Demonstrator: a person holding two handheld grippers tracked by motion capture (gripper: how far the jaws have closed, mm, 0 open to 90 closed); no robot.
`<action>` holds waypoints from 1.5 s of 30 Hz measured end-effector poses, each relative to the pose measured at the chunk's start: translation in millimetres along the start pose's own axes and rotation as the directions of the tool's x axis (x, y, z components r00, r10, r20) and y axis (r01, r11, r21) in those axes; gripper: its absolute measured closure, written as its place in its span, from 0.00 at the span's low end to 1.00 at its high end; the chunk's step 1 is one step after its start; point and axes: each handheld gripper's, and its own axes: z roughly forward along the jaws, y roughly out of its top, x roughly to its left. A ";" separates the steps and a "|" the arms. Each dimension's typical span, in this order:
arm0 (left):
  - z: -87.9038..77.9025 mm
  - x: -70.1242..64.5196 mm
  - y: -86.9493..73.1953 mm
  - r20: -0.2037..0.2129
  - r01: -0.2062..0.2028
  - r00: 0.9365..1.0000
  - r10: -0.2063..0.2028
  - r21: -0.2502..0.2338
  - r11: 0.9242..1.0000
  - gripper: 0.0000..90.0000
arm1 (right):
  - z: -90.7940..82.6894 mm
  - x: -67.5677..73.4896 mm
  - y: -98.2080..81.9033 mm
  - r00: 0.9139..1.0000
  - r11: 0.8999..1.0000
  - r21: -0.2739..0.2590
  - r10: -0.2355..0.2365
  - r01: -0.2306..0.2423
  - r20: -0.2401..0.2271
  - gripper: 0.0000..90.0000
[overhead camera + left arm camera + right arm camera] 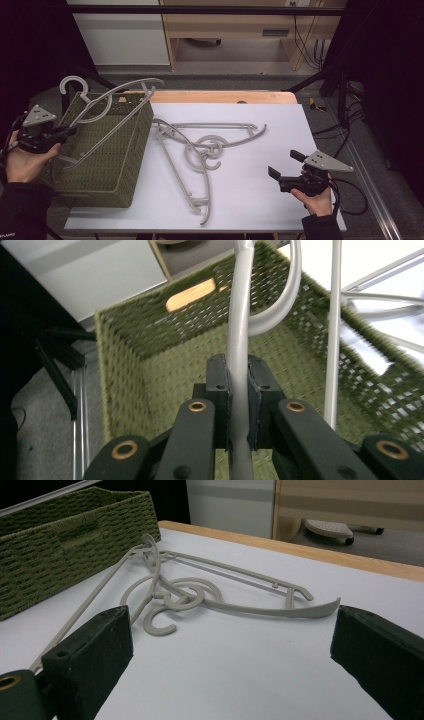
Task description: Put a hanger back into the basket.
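Left gripper (62,134) at nine o'clock on the table, held in the left hand (22,162), jaws pinched on the grey plastic arm of a hanger (107,107). In the left gripper view, pads (218,385) pressed against both sides of that arm (239,340), which runs straight up between them toward twelve o'clock. Hanger tilted across the green woven basket (107,160), hook up at eleven o'clock above the basket's far left corner, one shoulder reaching to the far right corner, lower bar slanting down toward the near left. Whether the hanger rests on the basket rim cannot be told. Basket at the table's left edge, open at the top, handle slot (190,295) visible in its far wall.

Two more hangers (207,150) flat on the white table (260,195) at the centre, hooks tangled together, just right of the basket; one stretched toward three o'clock, the other toward six o'clock. Same pair (200,597) in the right gripper view, ahead at twelve o'clock, basket (60,535) at ten o'clock.

Right gripper (282,165) at four o'clock near the table's front right corner, held in the right hand (315,200), jaws spread wide and nothing between them, well apart from the two flat hangers.
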 end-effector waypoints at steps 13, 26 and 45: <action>6.8 20.4 -31.2 -0.044 0.033 0.999 -0.030 0.068 0.997 0.92 | 1.6 0.5 -0.5 1.000 1.000 0.004 0.006 -0.006 0.000 0.04; 18.1 25.1 -45.0 -0.074 0.058 0.996 -0.048 0.146 0.988 0.91 | 2.8 1.1 -1.0 1.000 1.000 0.009 0.004 -0.004 0.000 0.04; 52.4 15.2 -58.1 -0.022 0.107 0.994 -0.106 0.280 0.954 0.86 | 3.5 2.0 -1.0 1.000 1.000 0.017 -0.003 0.003 -0.005 0.04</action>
